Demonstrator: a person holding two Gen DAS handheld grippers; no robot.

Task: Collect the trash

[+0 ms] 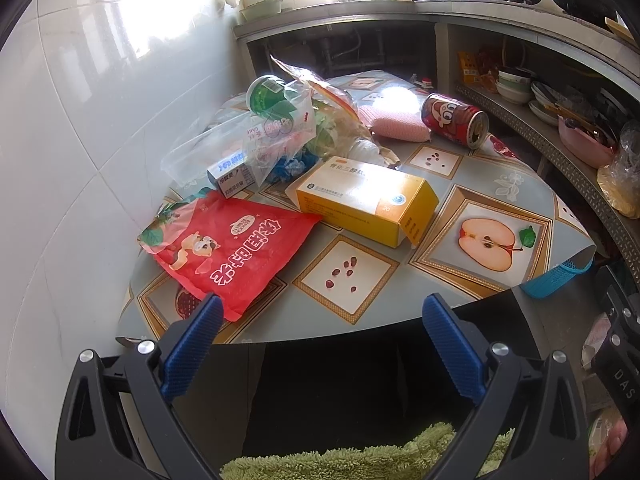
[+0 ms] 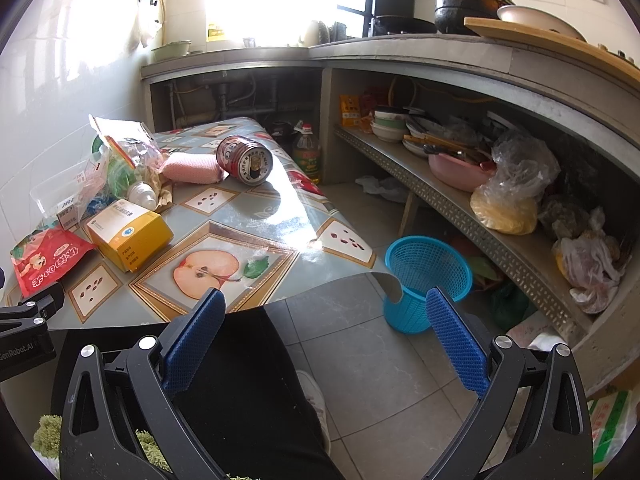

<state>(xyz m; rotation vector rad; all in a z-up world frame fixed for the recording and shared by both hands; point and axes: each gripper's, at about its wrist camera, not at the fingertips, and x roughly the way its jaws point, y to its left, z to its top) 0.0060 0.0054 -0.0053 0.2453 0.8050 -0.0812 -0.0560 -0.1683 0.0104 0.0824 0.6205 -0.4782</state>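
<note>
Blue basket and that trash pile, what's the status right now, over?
Left gripper, right gripper open, empty. Red snack bag, yellow box, can on table. Blue basket on floor, unobstructed.

A fruit-print oilcloth covers the table, its near corner curling off the edge. A pink sponge lies toward the table's far edge. Beyond the far corner a cooking oil bottle stands on the floor. Under the concrete counter, the shelf holds stacked bowls, a pink basin and knotted plastic bags. Black pots sit on the countertop.
</note>
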